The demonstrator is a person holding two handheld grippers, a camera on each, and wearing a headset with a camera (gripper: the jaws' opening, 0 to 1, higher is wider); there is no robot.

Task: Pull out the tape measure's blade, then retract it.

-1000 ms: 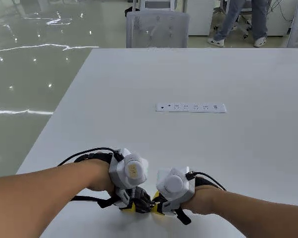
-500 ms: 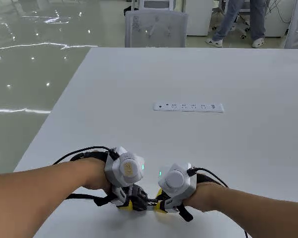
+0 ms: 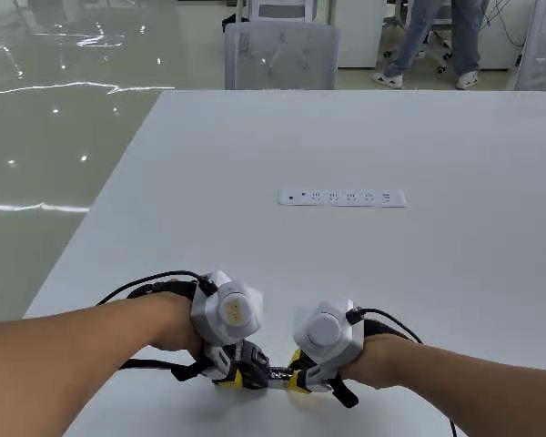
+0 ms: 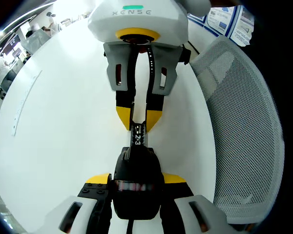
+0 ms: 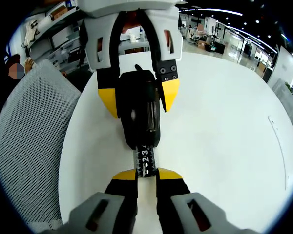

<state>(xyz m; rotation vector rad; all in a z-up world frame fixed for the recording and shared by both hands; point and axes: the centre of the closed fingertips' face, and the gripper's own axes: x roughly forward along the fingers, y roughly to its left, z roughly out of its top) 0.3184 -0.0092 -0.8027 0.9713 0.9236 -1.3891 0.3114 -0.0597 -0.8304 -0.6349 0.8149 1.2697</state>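
Observation:
Low over the near edge of the white table (image 3: 346,137), the two grippers face each other tip to tip. My left gripper (image 3: 239,375) is shut on the black tape measure case (image 4: 136,178), which sits between its yellow-tipped fingers (image 4: 98,179). A short length of blade (image 4: 138,138) with printed numbers runs out of the case. My right gripper (image 5: 146,175) is shut on the blade's end (image 5: 145,161). In the right gripper view the case (image 5: 139,114) hangs just beyond the blade, between the left gripper's jaws. In the head view the right gripper (image 3: 294,379) is a few centimetres from the case (image 3: 254,370).
A white power strip (image 3: 341,198) lies in the middle of the table. A grey mesh chair (image 3: 280,55) stands at the far end, with a person (image 3: 428,41) standing beyond it. Another mesh chair (image 4: 244,122) is close behind the near table edge. The table's left edge drops to a glossy floor.
The two grippers have drawn slightly apart, and a short piece of blade now shows between them. The head camera has shifted a little.

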